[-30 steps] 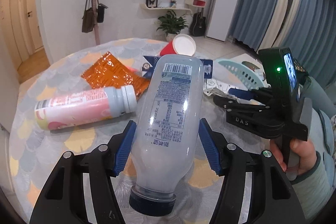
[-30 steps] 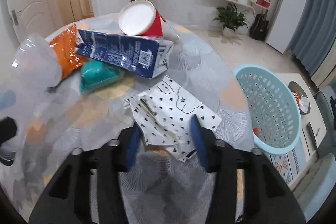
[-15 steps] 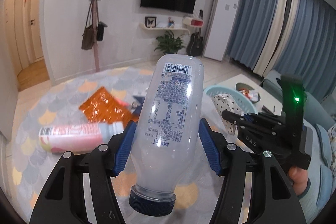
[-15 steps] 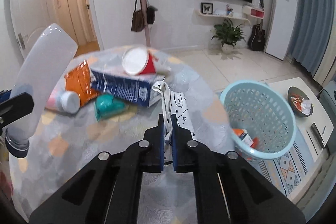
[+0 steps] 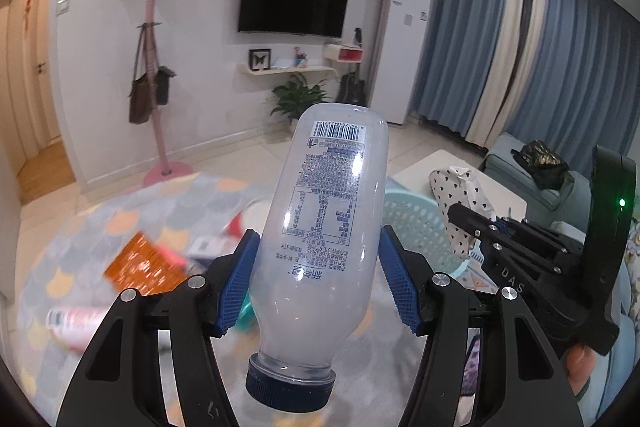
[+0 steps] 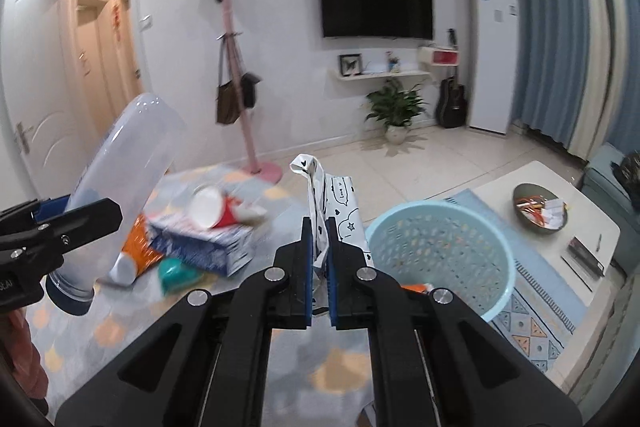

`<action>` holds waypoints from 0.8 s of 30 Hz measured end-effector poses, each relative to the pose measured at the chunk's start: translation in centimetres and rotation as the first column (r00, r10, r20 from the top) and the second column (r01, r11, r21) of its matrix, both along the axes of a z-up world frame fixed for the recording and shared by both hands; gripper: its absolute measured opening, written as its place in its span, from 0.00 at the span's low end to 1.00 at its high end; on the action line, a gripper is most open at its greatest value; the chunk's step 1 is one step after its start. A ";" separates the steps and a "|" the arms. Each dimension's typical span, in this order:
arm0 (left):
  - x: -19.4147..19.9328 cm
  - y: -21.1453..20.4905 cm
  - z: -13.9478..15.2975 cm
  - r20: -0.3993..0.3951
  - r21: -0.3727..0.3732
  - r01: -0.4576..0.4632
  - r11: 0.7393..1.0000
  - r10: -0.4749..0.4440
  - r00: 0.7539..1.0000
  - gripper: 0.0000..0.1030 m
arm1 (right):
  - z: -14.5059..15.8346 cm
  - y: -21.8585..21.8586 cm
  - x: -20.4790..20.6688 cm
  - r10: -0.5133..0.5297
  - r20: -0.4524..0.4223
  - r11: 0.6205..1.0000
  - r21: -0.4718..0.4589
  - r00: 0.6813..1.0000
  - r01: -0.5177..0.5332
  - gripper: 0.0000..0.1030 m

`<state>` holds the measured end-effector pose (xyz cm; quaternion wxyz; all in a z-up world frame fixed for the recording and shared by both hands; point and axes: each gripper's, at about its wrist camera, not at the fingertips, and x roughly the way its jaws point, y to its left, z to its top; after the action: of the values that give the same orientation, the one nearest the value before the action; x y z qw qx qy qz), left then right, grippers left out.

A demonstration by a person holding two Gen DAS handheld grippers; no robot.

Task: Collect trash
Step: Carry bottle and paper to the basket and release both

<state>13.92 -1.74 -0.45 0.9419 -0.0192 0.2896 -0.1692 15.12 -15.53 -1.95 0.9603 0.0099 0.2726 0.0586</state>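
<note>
My left gripper [image 5: 318, 279] is shut on a clear plastic bottle [image 5: 324, 239] with a dark blue cap, held cap-down above the table; it also shows in the right wrist view [image 6: 116, 183]. My right gripper [image 6: 318, 259] is shut on a white paper bag with black hearts [image 6: 336, 203], lifted off the table; the bag also shows in the left wrist view [image 5: 460, 199]. A light blue basket [image 6: 440, 251] stands to the right, below table height, with some trash inside.
On the round patterned table [image 6: 300, 367] lie an orange wrapper [image 5: 140, 267], a pink bottle [image 5: 76, 319], a blue carton [image 6: 200, 247], a red cup [image 6: 212, 207] and a teal object [image 6: 176, 273]. A white coffee table [image 6: 560, 227] stands beyond the basket.
Both grippers have risen off the table. The right gripper closed on the heart-print paper bag and lifted it. The left gripper carried the bottle upward.
</note>
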 end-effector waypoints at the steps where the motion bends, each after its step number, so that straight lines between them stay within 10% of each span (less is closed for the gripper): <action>1: 0.6 -0.7 0.2 0.001 -0.003 0.008 1.000 -0.008 1.000 0.57 | 0.1 -0.9 0.4 -0.021 0.002 1.000 0.012 1.000 0.021 0.04; 11: 7.8 -9.5 0.4 -0.040 0.008 0.115 0.993 -0.114 0.993 0.57 | -3.4 -10.4 5.8 -0.215 -0.101 0.964 0.136 0.971 0.228 0.04; 24: 16.7 -16.8 -6.1 -0.228 0.007 0.183 0.983 -0.177 0.958 0.58 | -12.3 -13.7 11.8 -0.282 -0.311 0.937 0.114 0.908 0.330 0.04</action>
<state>30.65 -18.50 -6.57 0.8837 0.0012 0.3977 -0.2468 26.89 -29.27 -14.26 0.9030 0.1399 0.3996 -0.0731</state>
